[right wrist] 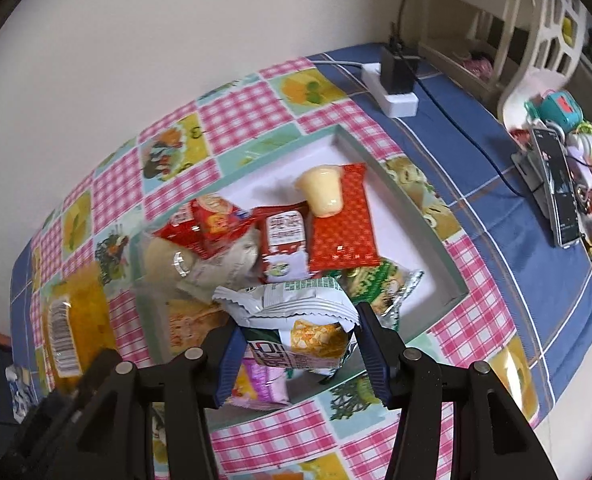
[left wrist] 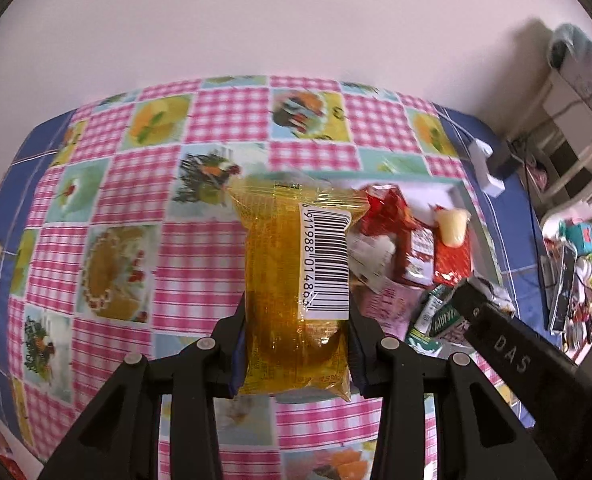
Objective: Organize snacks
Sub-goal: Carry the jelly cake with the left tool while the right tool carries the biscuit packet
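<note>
My left gripper point(left wrist: 296, 320) is shut on a yellow snack pack with a barcode point(left wrist: 291, 276) and holds it above the checked tablecloth, left of the tray; the pack also shows in the right wrist view point(right wrist: 75, 320). My right gripper point(right wrist: 296, 344) is shut on a white-and-green snack pack point(right wrist: 296, 320) over the near end of the white tray point(right wrist: 416, 240). In the tray lie several red packs point(right wrist: 342, 220), a small red-and-white carton point(right wrist: 283, 240) and a pale jelly cup point(right wrist: 322, 190). The same pile shows in the left wrist view point(left wrist: 412, 240).
A white power strip with a black adapter point(right wrist: 394, 80) lies at the table's far right. A phone on a stand point(right wrist: 556, 188) and small toys point(right wrist: 556, 104) sit on the blue cloth at the right edge. A cream shelf point(right wrist: 476, 20) stands behind. The wall bounds the far side.
</note>
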Available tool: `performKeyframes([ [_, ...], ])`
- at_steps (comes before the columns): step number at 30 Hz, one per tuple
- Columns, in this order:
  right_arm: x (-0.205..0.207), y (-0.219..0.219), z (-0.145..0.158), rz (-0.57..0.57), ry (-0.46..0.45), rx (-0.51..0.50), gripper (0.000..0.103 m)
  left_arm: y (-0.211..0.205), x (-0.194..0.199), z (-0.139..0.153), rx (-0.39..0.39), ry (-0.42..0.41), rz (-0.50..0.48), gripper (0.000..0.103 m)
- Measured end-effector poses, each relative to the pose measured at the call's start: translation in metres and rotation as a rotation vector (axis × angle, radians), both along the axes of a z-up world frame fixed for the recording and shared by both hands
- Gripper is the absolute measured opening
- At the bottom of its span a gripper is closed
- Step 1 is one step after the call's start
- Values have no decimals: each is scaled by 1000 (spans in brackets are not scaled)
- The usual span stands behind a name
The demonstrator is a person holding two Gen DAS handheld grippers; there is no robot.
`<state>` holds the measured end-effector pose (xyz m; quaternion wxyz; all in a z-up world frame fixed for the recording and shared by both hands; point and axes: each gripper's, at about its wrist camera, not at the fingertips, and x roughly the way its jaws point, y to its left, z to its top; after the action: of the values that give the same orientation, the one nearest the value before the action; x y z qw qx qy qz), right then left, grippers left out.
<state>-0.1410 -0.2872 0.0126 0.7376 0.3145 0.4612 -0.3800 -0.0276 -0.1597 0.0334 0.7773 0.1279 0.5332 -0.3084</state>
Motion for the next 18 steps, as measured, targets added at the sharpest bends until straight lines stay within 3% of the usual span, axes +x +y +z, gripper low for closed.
performKeyframes([
  [14, 0, -28, -17, -28, -3, 34, 56, -36, 0, -27, -37, 29, -49, 42],
  [18, 4, -33, -20, -27, -14, 36, 56, -41, 0, -28, -41, 3, -65, 42],
])
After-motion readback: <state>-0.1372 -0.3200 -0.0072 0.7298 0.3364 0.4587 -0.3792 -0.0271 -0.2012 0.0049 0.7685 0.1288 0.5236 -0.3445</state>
